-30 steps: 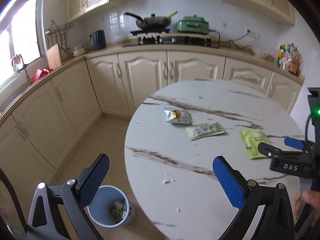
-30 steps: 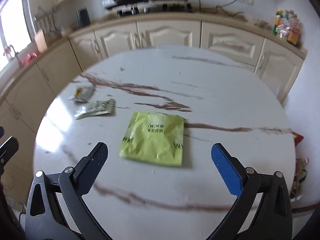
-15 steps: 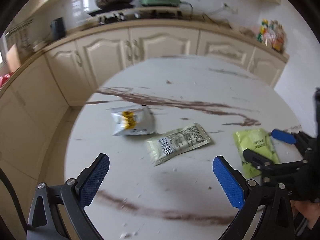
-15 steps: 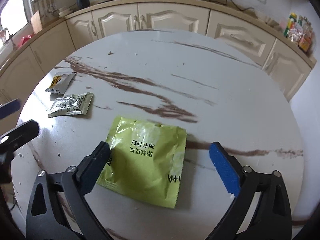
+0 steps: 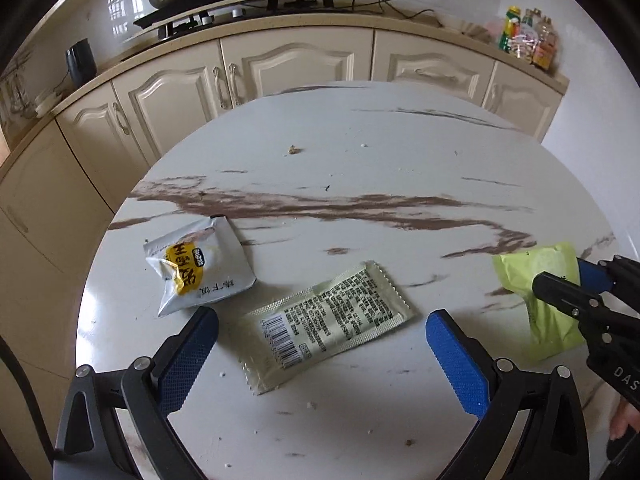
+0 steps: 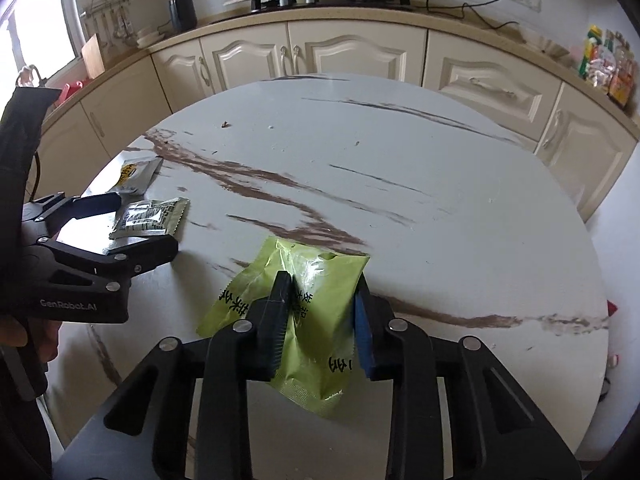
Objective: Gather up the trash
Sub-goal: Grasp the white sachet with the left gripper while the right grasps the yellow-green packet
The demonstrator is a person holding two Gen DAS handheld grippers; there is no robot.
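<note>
Both wrist cameras look steeply down, close over the round marble table, facing the kitchen cabinets; both views share the tabletop and its wrappers.

Lime-green wrapper; white table, brown-veined.

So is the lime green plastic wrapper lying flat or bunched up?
Bunched up: the lime green plastic wrapper buckles into a ridge between the right gripper, whose closing jaws squeeze it.

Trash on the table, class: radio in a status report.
Right gripper closing, green packet between its jaws. Left gripper open over barcode wrapper. Yellow-label packet untouched. Nothing blocking.
</note>
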